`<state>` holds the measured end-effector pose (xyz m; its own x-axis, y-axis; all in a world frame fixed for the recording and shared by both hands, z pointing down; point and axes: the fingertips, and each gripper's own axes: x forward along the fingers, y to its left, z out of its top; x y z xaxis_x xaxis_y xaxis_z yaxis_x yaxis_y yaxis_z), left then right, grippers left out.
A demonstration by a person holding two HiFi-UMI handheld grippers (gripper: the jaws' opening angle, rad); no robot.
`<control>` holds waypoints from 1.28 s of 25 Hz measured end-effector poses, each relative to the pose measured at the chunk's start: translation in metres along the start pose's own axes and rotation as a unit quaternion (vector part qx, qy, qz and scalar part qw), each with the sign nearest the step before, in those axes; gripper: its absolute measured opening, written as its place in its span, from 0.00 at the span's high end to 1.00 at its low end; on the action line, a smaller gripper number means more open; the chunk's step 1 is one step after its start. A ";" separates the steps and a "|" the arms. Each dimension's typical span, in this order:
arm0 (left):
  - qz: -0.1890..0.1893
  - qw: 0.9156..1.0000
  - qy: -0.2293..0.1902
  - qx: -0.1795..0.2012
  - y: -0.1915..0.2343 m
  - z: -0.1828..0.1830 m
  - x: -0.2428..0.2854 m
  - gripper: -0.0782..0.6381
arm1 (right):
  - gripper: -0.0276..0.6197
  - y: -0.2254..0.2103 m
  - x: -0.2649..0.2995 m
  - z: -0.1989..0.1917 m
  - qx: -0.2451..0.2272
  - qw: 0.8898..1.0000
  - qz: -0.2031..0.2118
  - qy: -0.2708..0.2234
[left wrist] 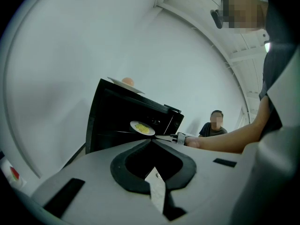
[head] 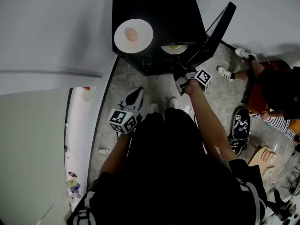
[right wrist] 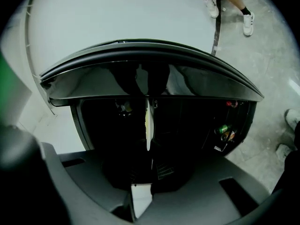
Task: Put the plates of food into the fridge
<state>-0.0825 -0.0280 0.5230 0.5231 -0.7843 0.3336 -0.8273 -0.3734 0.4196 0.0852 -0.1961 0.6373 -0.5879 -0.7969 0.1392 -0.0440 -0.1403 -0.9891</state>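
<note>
Your right gripper [head: 180,71] [right wrist: 149,156] has its tongs pinched narrow on the rim of the plate of yellow food [head: 174,48] [right wrist: 148,121]. In the right gripper view the plate shows edge-on at 12 o'clock, straight out from the jaws. It hangs at the mouth of the open black fridge [head: 159,8] [right wrist: 140,74], with the dark inside behind it. From your head, the fridge stands at 12 o'clock and its door [head: 218,25] swings out toward 1 o'clock. The second plate [head: 133,35] [left wrist: 123,82], with a pale rounded piece of food on it, sits on top of the fridge at 11 o'clock. Your left gripper [head: 137,96] [left wrist: 151,142] hangs low at 9 o'clock of your right one, well back from the fridge. Its tongs are closed tip to tip with nothing between them, and they point at the fridge front and the held plate [left wrist: 142,128].
</note>
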 end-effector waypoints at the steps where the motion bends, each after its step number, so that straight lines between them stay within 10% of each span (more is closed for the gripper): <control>1: 0.003 1.000 0.000 0.004 0.000 0.000 -0.001 0.86 | 0.90 -0.001 -0.003 -0.001 -0.004 1.000 -0.002 0.002; 32: 0.030 0.998 -0.054 0.004 -0.003 -0.003 -0.035 0.86 | 0.90 0.068 -0.033 -0.067 -0.005 0.995 0.064 0.073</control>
<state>-0.0983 0.0019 0.5124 0.4472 -0.8545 0.2644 -0.8585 -0.3271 0.3950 0.0473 -0.1395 0.5620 -0.6996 -0.7145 0.0036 0.0313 -0.0357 -0.9989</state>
